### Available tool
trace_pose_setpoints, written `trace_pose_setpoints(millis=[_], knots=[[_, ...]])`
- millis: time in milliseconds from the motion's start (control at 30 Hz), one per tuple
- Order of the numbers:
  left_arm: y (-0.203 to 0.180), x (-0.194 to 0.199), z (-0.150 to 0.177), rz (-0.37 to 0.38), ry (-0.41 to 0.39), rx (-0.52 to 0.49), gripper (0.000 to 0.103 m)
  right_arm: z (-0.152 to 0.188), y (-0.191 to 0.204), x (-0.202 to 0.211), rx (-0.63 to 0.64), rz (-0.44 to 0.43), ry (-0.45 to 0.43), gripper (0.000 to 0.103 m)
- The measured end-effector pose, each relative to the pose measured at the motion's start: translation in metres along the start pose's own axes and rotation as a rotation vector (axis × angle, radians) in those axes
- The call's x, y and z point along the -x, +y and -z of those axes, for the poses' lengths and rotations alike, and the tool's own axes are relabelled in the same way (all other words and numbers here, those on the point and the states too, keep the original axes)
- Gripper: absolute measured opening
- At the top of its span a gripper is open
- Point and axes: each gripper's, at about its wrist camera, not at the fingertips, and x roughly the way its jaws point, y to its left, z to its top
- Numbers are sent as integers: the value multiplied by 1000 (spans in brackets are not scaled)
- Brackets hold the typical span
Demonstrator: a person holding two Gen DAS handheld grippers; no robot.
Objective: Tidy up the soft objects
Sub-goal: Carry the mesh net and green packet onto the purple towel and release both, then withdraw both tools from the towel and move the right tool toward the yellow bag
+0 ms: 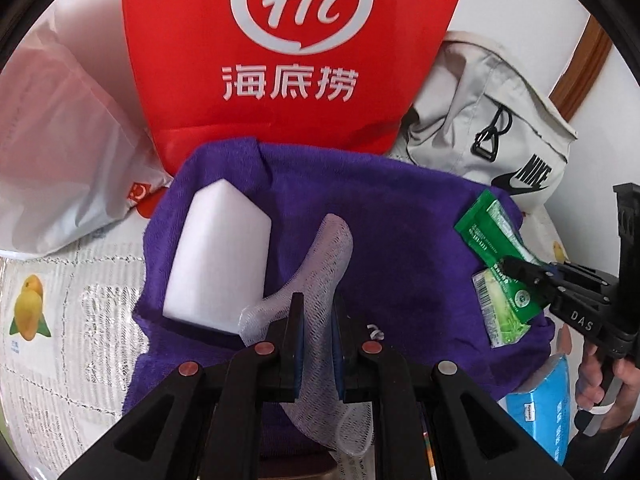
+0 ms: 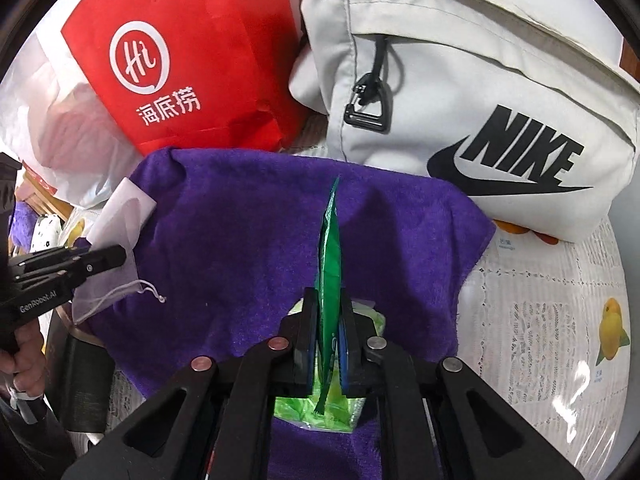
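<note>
My left claw [image 1: 316, 312] pinches the mesh bag [image 1: 326, 248], limp and light, at six o'clock on the towel [image 1: 400, 216]. My right claw [image 2: 329, 308] clamps the slippery green packet [image 2: 330, 248] edgewise.

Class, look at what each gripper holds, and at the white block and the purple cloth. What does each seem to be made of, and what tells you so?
Mesh pouch in left gripper: fine translucent netting, likely synthetic.
Green packet in right gripper: glossy printed plastic film.
White block: matte, probably foam sponge.
Purple towel: fuzzy pile, terry or microfibre.
</note>
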Motion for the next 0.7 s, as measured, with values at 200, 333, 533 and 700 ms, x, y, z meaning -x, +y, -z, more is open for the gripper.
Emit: trace_pose_setpoints(millis=[200,333,533,700], knots=[[-2,-1,0,-10,-5,-14,27,1,-4,1,15,11,-3,24],[0,2,-1,-10,-3,-5,44,3,-5,8,49,32,-13,45],[-3,16,-4,-28,-46,-17,60,1,-9,24,57,64,-56,54],[-4,32,-6,-54,-67,-20,64,4,-11,44,42,68,-88,54]])
